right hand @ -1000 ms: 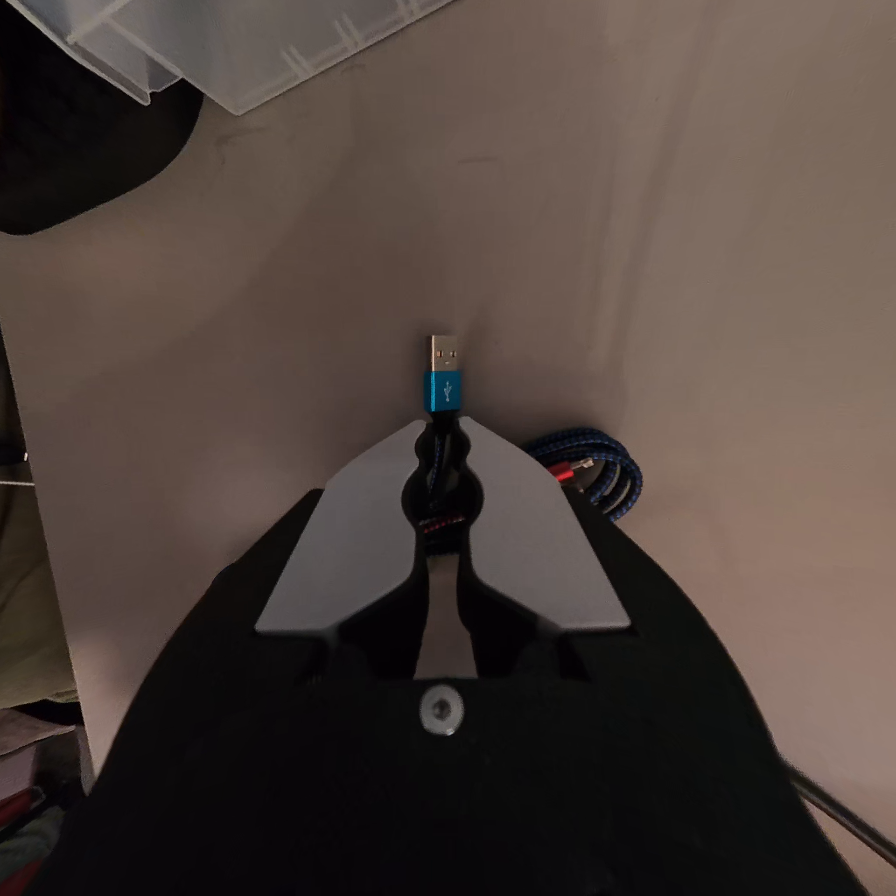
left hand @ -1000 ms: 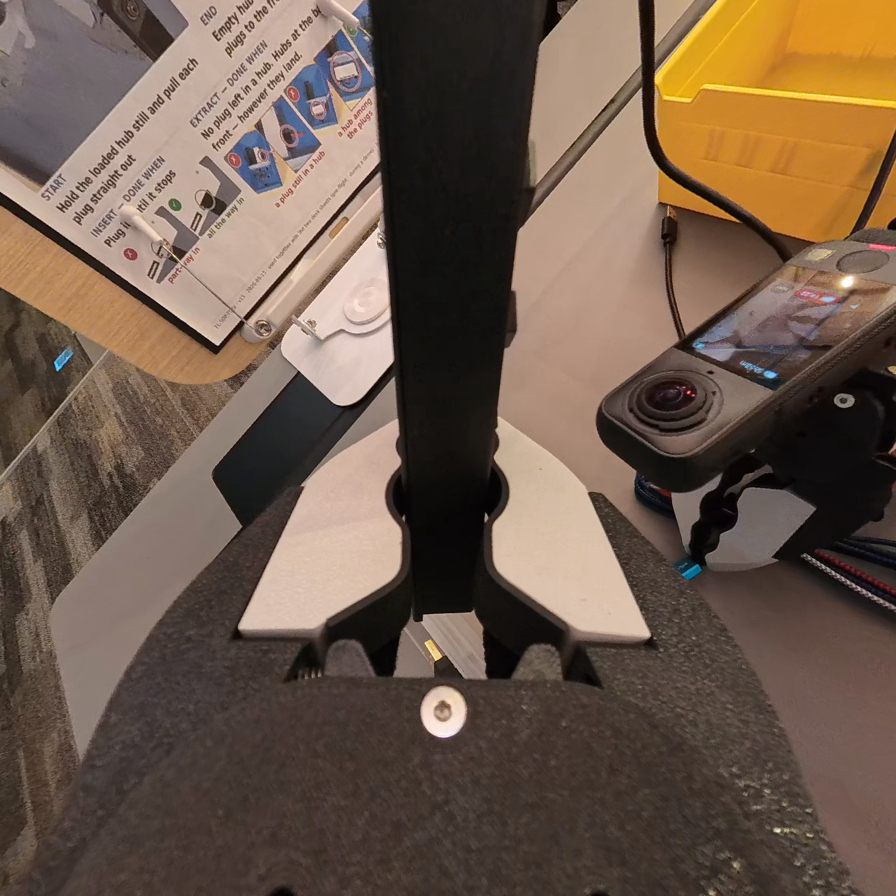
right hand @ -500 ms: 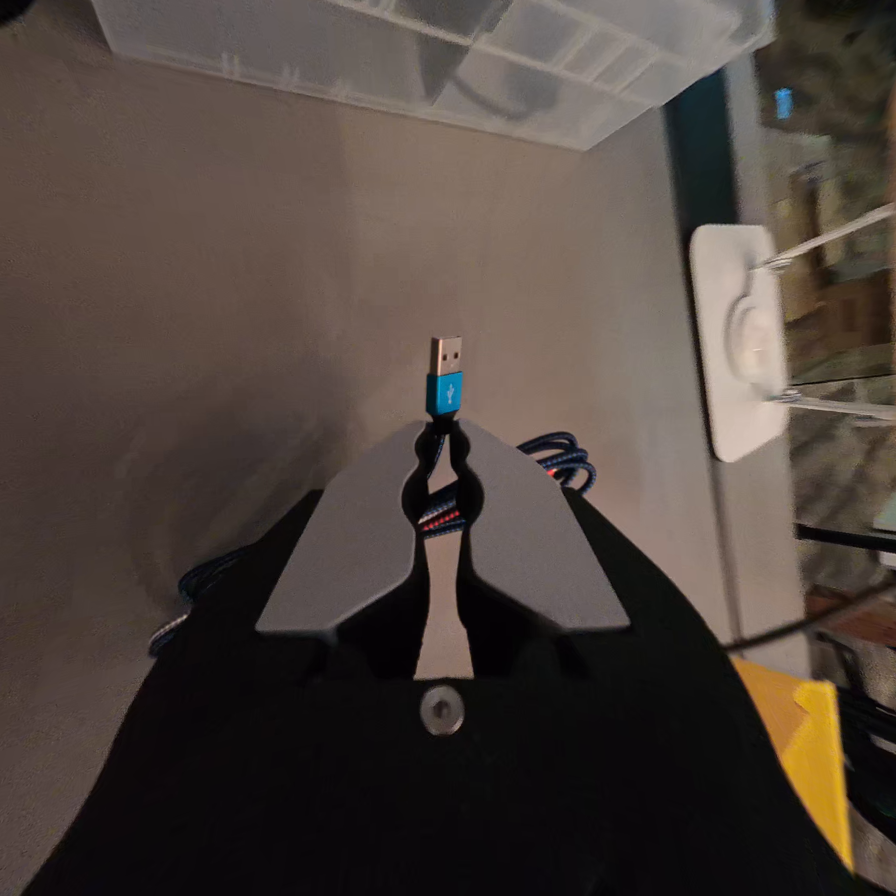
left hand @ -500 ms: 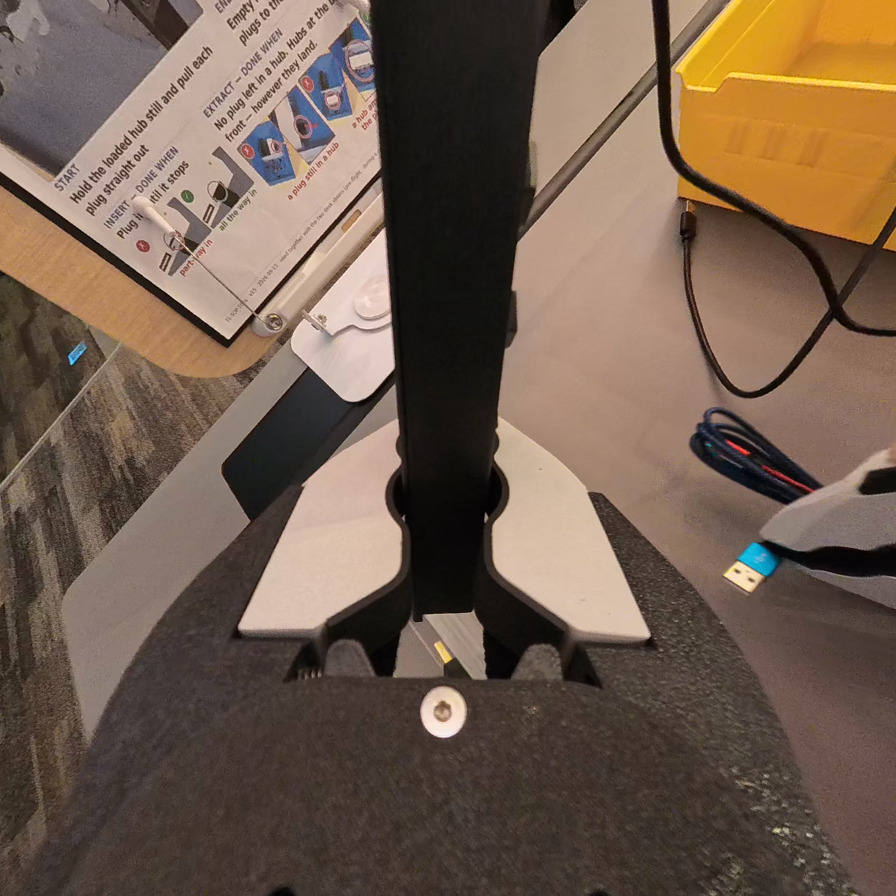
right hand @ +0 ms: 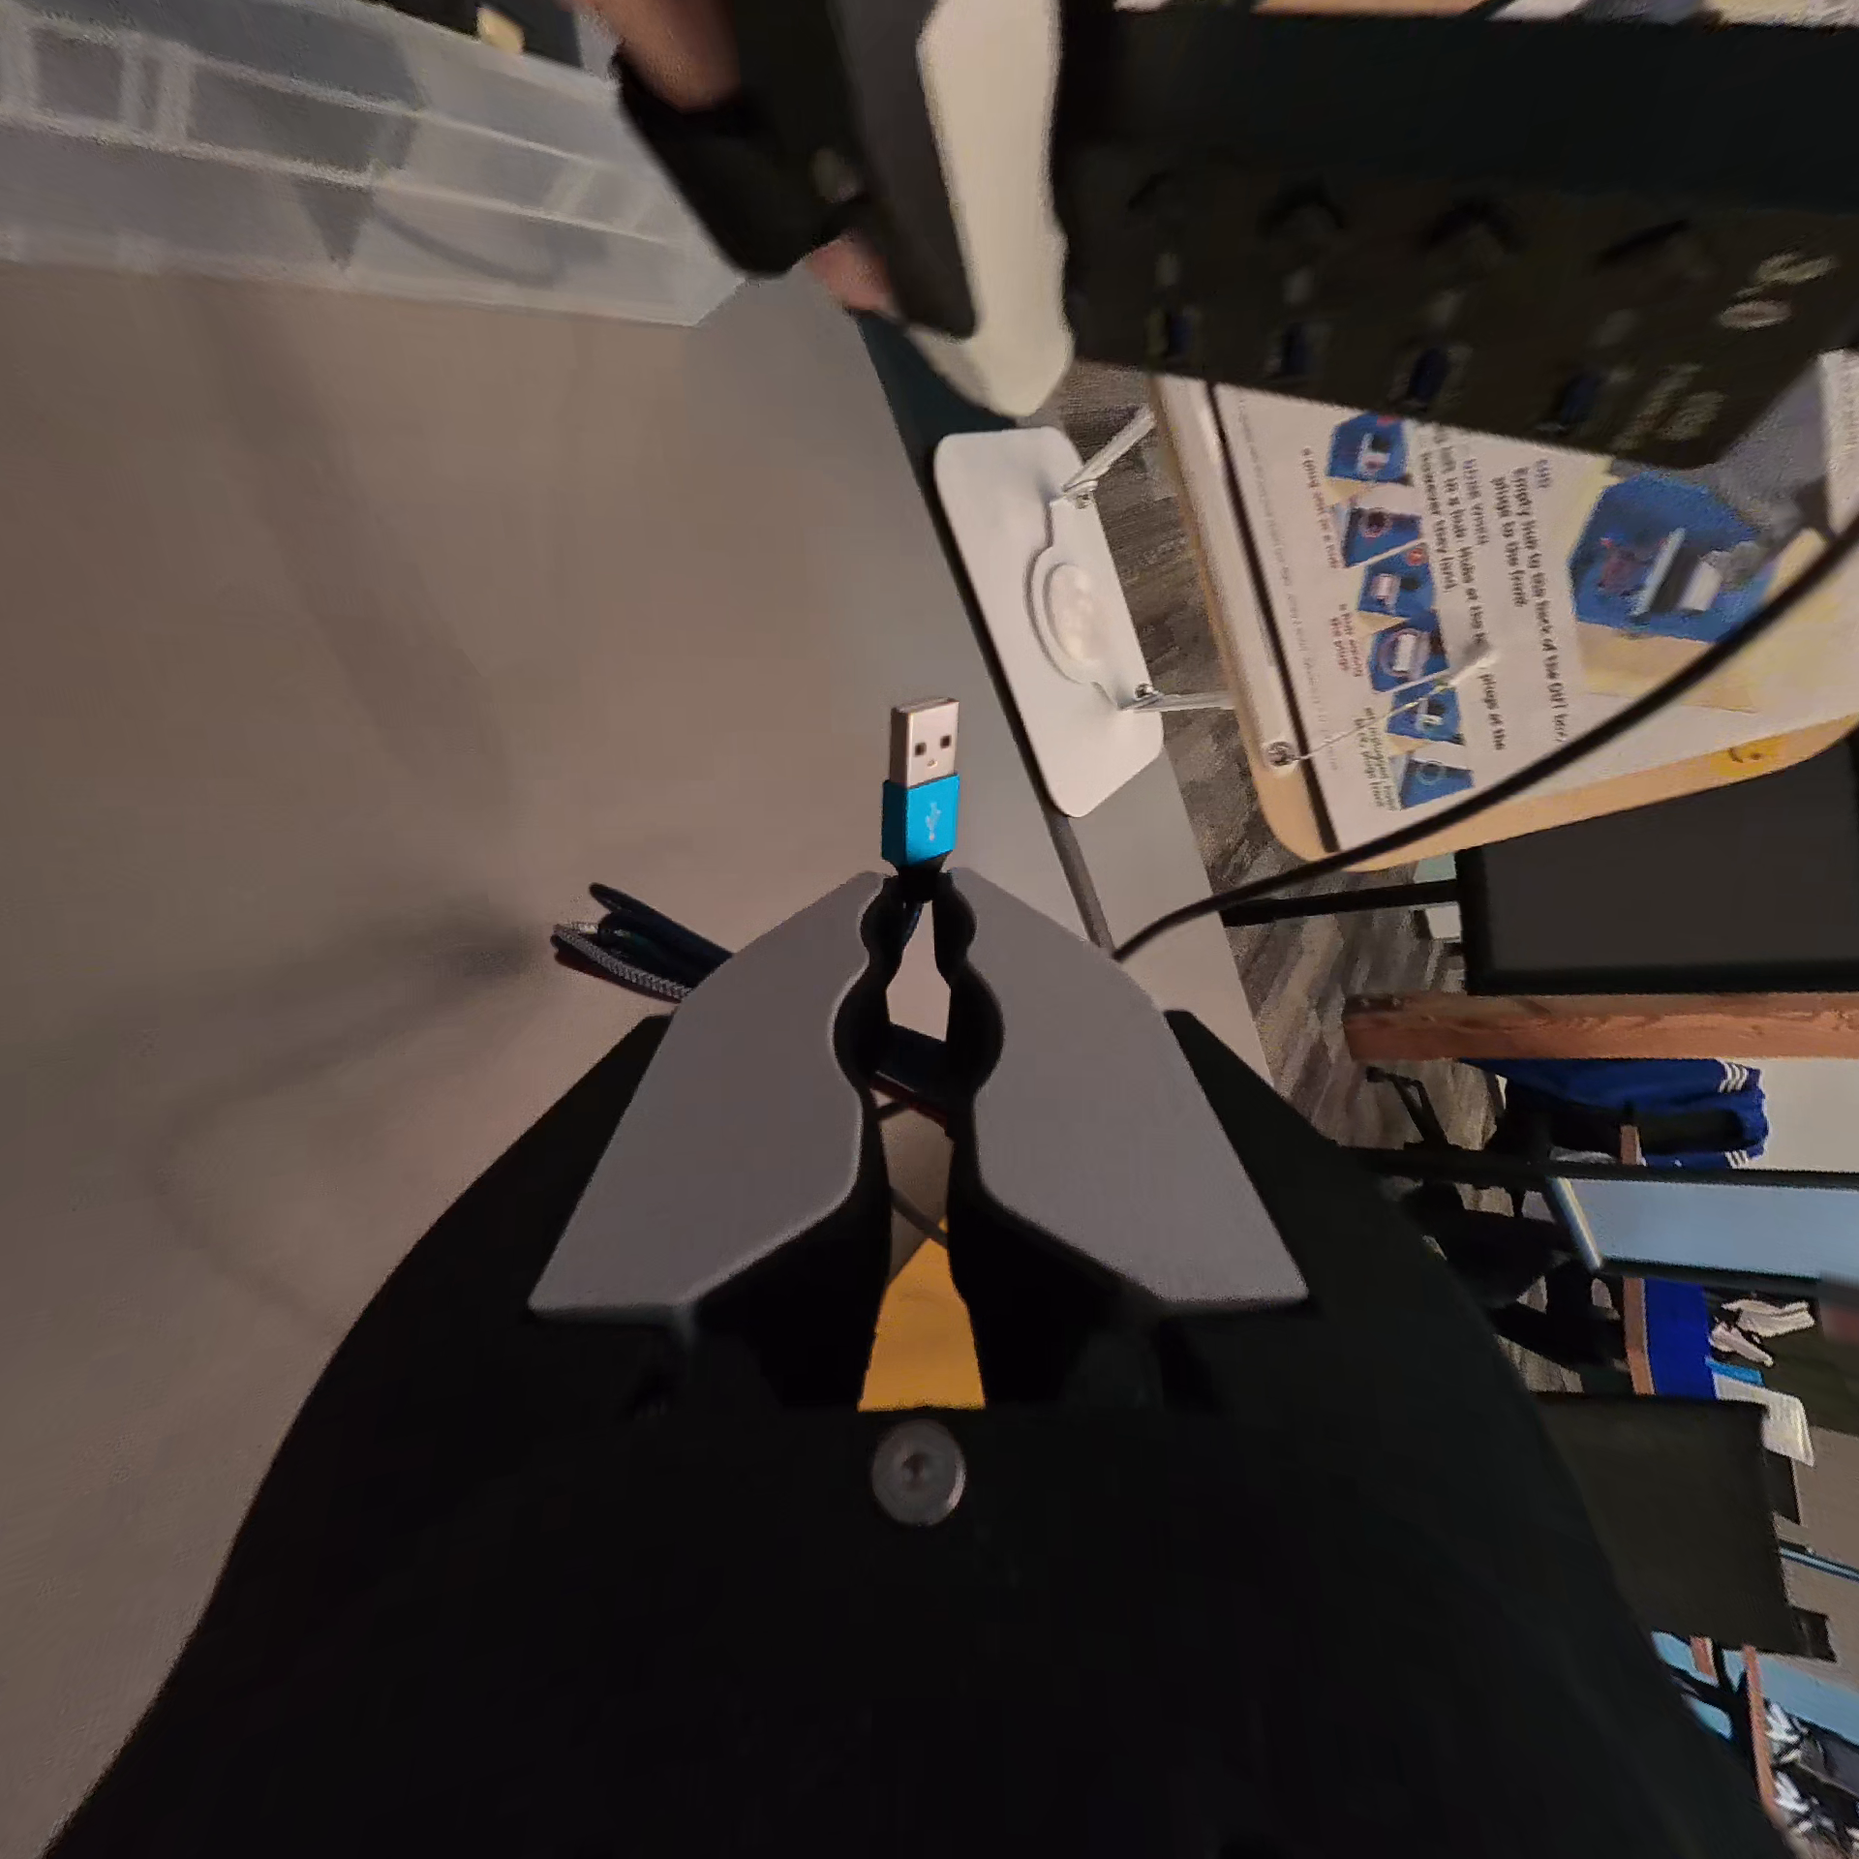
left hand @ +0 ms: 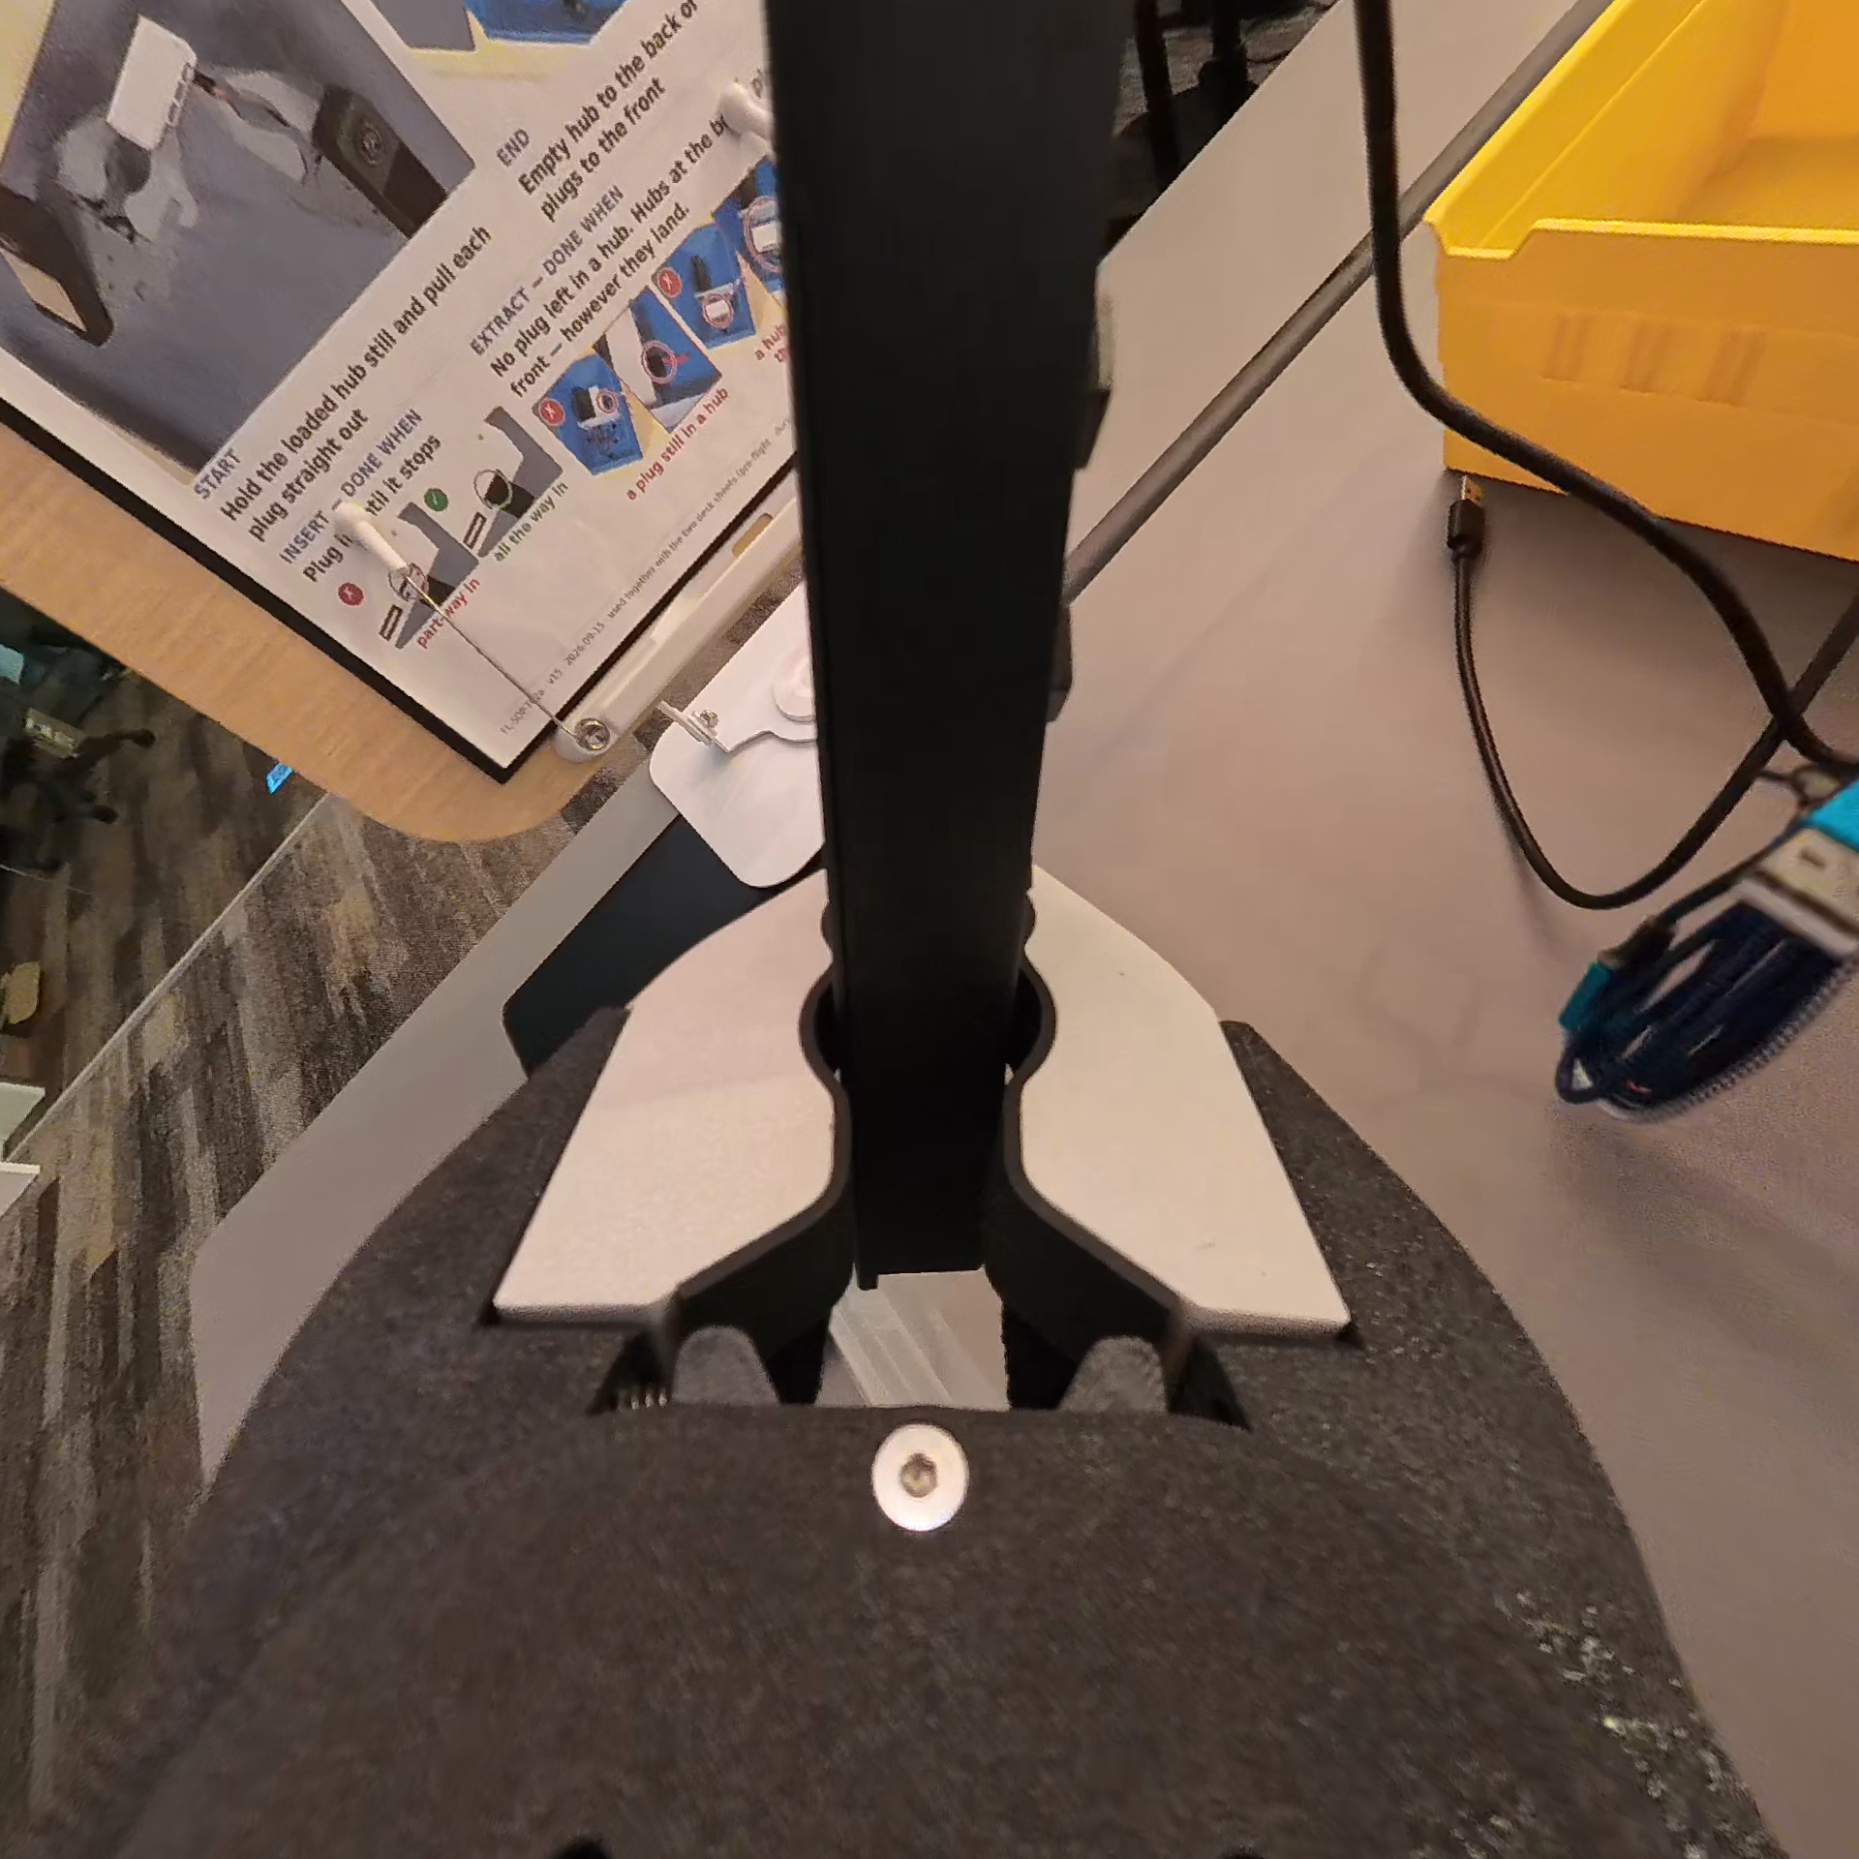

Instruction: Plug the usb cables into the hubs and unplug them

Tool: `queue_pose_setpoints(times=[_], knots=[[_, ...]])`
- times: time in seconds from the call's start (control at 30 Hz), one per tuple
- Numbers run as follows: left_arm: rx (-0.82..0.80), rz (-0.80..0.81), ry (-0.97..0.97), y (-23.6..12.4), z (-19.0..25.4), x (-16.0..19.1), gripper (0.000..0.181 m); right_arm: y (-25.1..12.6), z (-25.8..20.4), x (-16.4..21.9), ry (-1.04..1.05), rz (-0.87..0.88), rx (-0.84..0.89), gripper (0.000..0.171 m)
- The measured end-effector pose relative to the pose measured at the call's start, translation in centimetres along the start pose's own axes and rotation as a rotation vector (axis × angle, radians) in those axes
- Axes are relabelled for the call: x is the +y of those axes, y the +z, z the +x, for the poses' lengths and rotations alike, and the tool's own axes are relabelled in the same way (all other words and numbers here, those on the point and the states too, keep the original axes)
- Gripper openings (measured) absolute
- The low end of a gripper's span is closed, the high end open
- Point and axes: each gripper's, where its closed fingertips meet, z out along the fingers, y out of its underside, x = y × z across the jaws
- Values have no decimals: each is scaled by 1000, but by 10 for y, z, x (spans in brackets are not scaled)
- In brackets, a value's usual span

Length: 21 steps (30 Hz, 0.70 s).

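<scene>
My left gripper (left hand: 925, 966) is shut on a long black USB hub (left hand: 936, 503) that stands up out of its jaws. In the right wrist view the hub (right hand: 1459, 251) lies across the top right, blurred, with a row of ports facing down. My right gripper (right hand: 917, 885) is shut on a blue braided USB cable just behind its plug. The blue-shelled plug (right hand: 920, 785) sticks out past the fingertips, well below and left of the hub, not touching it. The plug (left hand: 1826, 835) also shows at the right edge of the left wrist view, above the cable's coil (left hand: 1690, 1016).
A yellow bin (left hand: 1650, 302) stands at the back right, with a black cable (left hand: 1489, 644) trailing in front of it. An instruction sheet (left hand: 402, 302) on a white stand base (left hand: 744, 785) is at the left. A clear plastic bin (right hand: 302, 171) sits on the grey table (right hand: 402, 604). Spacing between my two grippers at the tips: around 12 cm.
My right gripper has lifted and swung round with the plug, from facing the bare table to facing the hub and the instruction sheet. My left gripper still holds the hub, shifted only slightly.
</scene>
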Motion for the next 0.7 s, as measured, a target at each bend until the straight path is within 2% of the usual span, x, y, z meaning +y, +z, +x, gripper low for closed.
queue_pose_setpoints(times=[0.37,0.7], knots=[[-9,28,-33,0,3,-6,25,-13,42,-28,223,-19,-84,7],[163,97,-128,-1,37,-22,25,-21,53,1,402,-155,-33,7]])
